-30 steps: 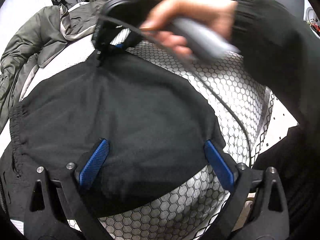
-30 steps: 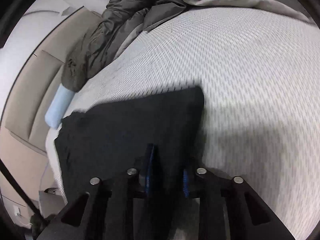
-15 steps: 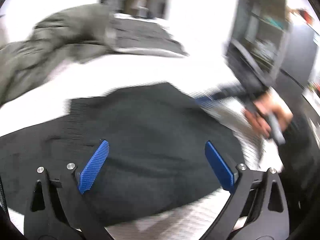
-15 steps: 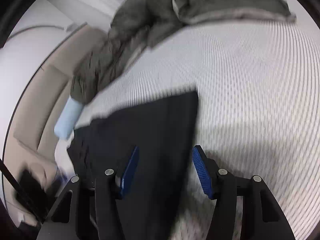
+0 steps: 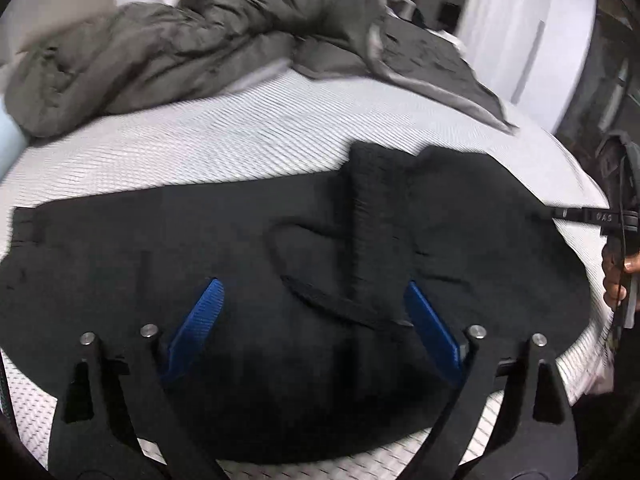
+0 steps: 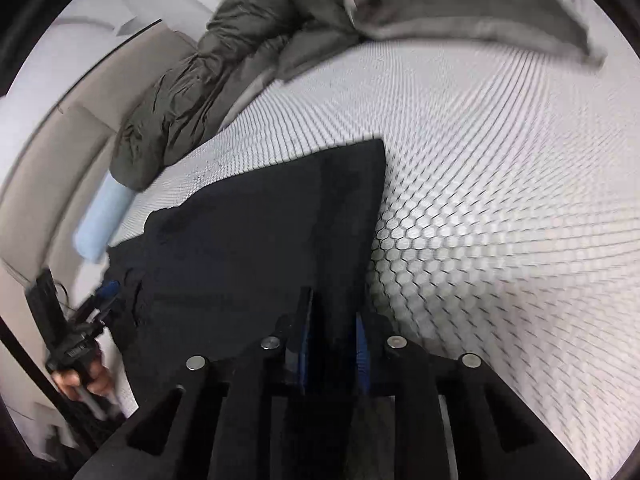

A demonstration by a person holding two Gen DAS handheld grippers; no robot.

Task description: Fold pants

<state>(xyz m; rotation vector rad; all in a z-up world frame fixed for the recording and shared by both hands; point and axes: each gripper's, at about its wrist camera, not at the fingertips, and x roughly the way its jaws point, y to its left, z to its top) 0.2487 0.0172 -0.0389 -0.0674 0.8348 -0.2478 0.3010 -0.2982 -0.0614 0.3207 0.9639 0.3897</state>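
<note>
The black fleece pants (image 5: 304, 264) lie on the honeycomb-patterned bed (image 5: 224, 136), long axis nine-to-three; right tongs (image 6: 332, 340) clench their three o'clock end, left tongs (image 5: 316, 320) hover released over mid-length.

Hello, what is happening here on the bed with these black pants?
A person holding a gripper in each hand is folding black pants on a bed. The right gripper is shut on the edge of the pants. The left gripper is open above the pants, holding nothing. A grey blanket lies bunched at the far side.
</note>
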